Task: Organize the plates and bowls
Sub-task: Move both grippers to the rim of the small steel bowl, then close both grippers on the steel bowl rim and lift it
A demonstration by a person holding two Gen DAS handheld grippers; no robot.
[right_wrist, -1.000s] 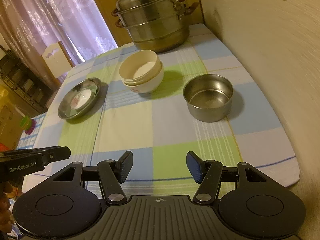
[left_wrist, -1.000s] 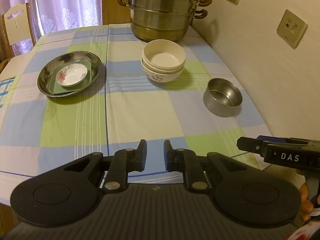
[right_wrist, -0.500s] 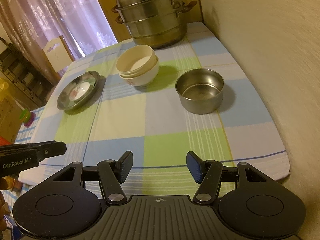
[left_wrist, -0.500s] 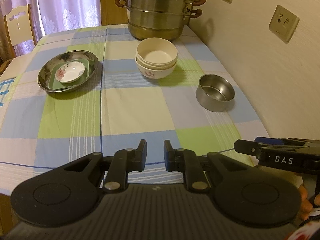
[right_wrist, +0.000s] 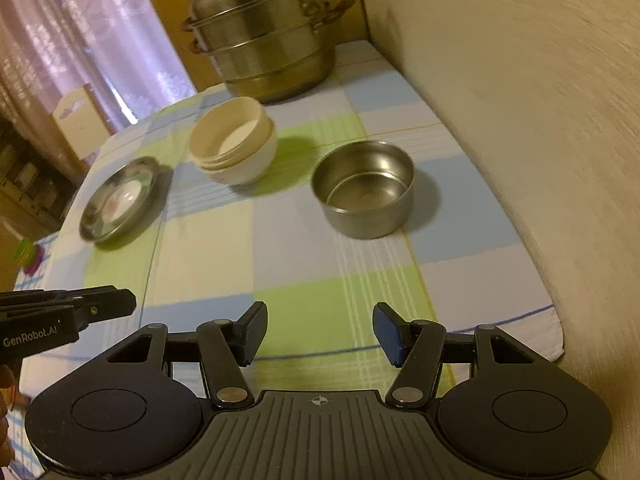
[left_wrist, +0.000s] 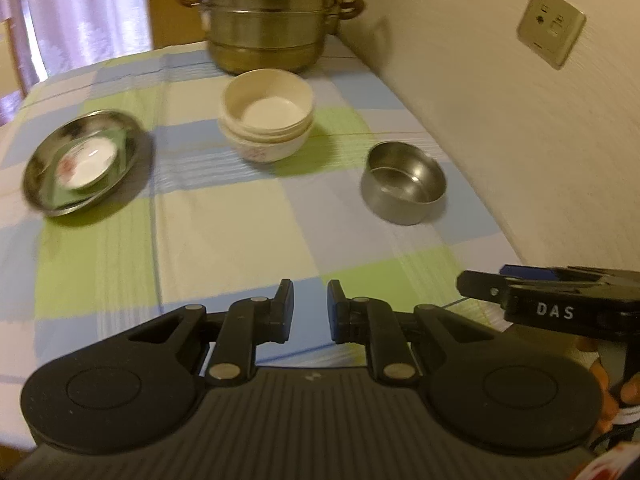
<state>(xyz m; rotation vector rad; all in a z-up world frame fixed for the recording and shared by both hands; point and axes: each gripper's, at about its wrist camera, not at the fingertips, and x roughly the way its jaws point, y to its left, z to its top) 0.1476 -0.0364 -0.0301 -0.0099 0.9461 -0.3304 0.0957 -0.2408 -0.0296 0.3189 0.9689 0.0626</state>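
Note:
A steel bowl [left_wrist: 404, 182] [right_wrist: 366, 188] stands alone on the checked tablecloth near the wall. A stack of cream bowls [left_wrist: 267, 114] [right_wrist: 234, 144] sits farther back. A steel plate [left_wrist: 82, 162] [right_wrist: 120, 198] at the left holds a green dish and a small white flowered dish [left_wrist: 88, 162]. My left gripper [left_wrist: 310, 312] has its jaws nearly together and holds nothing, over the table's near edge. My right gripper [right_wrist: 318, 330] is open and empty, short of the steel bowl.
A large stacked steel steamer pot [left_wrist: 272, 16] [right_wrist: 266, 44] stands at the back of the table. The wall [left_wrist: 520, 100] runs along the table's right side, with a socket plate [left_wrist: 551, 26]. A chair and curtain are at the far left.
Both grippers have moved forward toward the dishes, which look larger and closer. The views are motion-blurred. Neither gripper's opening has changed.

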